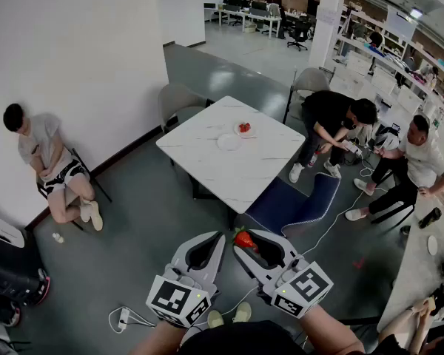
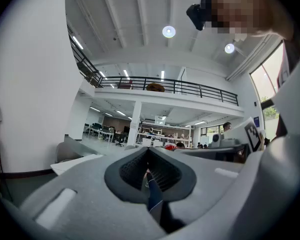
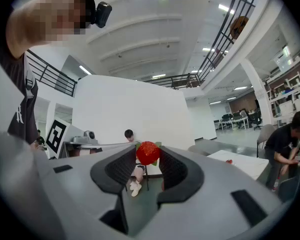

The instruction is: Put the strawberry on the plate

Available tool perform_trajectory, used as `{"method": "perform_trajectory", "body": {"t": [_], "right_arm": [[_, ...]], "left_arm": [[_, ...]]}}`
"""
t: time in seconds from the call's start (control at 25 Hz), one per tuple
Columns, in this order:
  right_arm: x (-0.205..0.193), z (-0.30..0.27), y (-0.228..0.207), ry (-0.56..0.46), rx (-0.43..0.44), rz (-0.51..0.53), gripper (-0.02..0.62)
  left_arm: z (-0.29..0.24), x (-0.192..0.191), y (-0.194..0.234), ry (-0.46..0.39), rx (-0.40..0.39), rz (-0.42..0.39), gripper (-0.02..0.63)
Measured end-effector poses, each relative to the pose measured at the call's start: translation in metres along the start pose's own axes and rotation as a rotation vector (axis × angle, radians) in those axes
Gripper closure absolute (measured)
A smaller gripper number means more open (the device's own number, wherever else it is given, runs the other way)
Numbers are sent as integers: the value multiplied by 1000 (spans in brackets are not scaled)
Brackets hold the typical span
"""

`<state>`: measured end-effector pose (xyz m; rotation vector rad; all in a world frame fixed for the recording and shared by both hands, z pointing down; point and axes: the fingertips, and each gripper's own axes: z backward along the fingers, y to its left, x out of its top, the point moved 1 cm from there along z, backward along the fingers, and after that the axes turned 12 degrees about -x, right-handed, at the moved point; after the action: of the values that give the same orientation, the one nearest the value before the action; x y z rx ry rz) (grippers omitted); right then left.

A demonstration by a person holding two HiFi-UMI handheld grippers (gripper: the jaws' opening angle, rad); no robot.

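Carrying: right gripper (image 3: 149,159) has its fingers (image 3: 176,166) shut on the strawberry (image 1: 244,239), pinched at the tips and held level, so the fruit rides clear and in sight.
Left gripper (image 2: 147,151): fingers (image 2: 166,171) closed together with nothing between them; it sits idle beside the right, likely because one gripper is enough.
Floor (image 1: 133,235): grey, with a power strip (image 1: 123,318) and cable near the person's feet, something to step round.
Desk (image 1: 207,165): white marble-look top, well ahead of both grippers; the trip to it is not yet made.
Plate (image 1: 228,143): white, empty, near the desk's middle; a small red thing (image 1: 244,127), perhaps another strawberry, lies just beside it.
Room: open office, white wall at left, people seated by the wall and at right.
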<state>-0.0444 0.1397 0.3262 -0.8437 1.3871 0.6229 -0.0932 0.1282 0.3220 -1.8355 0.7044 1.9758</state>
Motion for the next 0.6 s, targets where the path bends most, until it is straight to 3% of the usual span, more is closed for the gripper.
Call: {"method": "perform_trajectory", "body": {"t": [0.6], "right_arm": [[1, 3, -18, -3, 17, -7, 446]], "left_arm": [[-21, -4, -4, 6, 0, 1, 597]]}}
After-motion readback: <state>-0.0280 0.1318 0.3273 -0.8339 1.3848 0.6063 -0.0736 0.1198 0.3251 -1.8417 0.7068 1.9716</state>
